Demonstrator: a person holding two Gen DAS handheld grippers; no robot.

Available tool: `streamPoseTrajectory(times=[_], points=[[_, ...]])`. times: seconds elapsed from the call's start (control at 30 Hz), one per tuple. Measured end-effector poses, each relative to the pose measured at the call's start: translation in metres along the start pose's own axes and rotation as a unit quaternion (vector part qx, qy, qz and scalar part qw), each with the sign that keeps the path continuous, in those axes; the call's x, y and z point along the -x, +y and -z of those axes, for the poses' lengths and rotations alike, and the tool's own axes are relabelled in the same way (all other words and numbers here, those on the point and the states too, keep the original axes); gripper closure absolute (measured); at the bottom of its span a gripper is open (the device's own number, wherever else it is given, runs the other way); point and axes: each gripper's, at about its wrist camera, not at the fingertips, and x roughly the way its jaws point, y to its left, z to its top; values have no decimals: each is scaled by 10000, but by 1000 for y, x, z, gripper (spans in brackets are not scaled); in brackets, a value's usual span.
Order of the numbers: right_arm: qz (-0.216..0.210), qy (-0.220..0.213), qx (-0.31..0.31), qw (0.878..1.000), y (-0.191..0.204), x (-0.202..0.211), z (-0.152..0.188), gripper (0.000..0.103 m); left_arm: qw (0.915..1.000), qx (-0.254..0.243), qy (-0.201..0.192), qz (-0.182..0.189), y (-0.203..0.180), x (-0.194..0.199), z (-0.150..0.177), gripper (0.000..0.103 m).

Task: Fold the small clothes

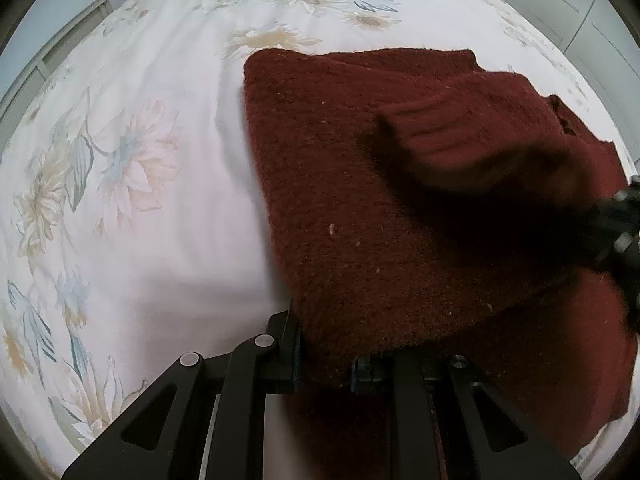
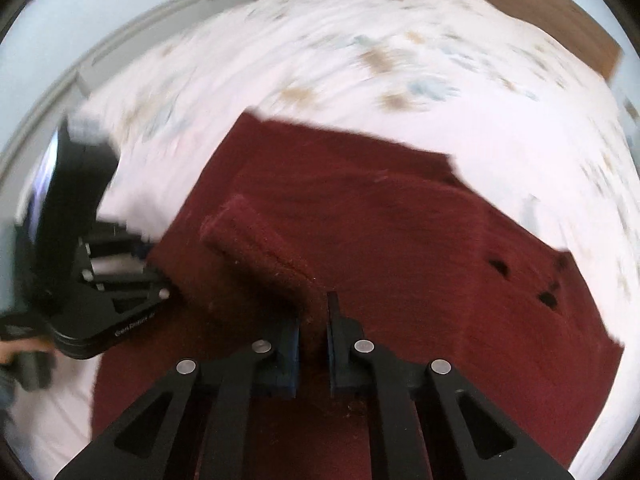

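A dark red knitted sweater (image 1: 360,184) lies on a floral bed sheet (image 1: 132,152). My left gripper (image 1: 326,364) is shut on the sweater's near edge, with the knit draped over its fingers. In the right wrist view the sweater (image 2: 400,240) fills the middle. My right gripper (image 2: 314,344) is shut on the sleeve (image 2: 260,252), whose ribbed cuff lies across the body. The right gripper shows at the right edge of the left wrist view (image 1: 624,224). The left gripper shows at the left of the right wrist view (image 2: 132,280).
The white floral sheet (image 2: 360,64) spreads all around the sweater. White cabinets (image 1: 580,4) stand at the far right, a pale wall with trim (image 1: 52,48) at the left. A brown headboard (image 2: 552,12) is at the upper right.
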Motion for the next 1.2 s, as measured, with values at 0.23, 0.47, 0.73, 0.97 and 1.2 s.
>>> streamPoseTrajectory(times=[0.23,0.47,0.73,0.97,1.2], points=[[261,-474,-1058,9929,-74,57,18,94,9998,134,-66,92,-1,3,1,89],[524,-442,-1841,9805,-132,74,54,94,9997,97,-241,-7,-11,8,5,89],[497,-1,-2553,9656,-169,40,107,94,9996,-99,-200,-159,-23,9,2,89],[136,8,-3052,9522,-184,28,129,93,9995,-176,-138,-240,-27,10,0,89],[391,32,-2918,9557,-180,36,130,93,9994,-208,-131,-257,-29,9,-1,89]])
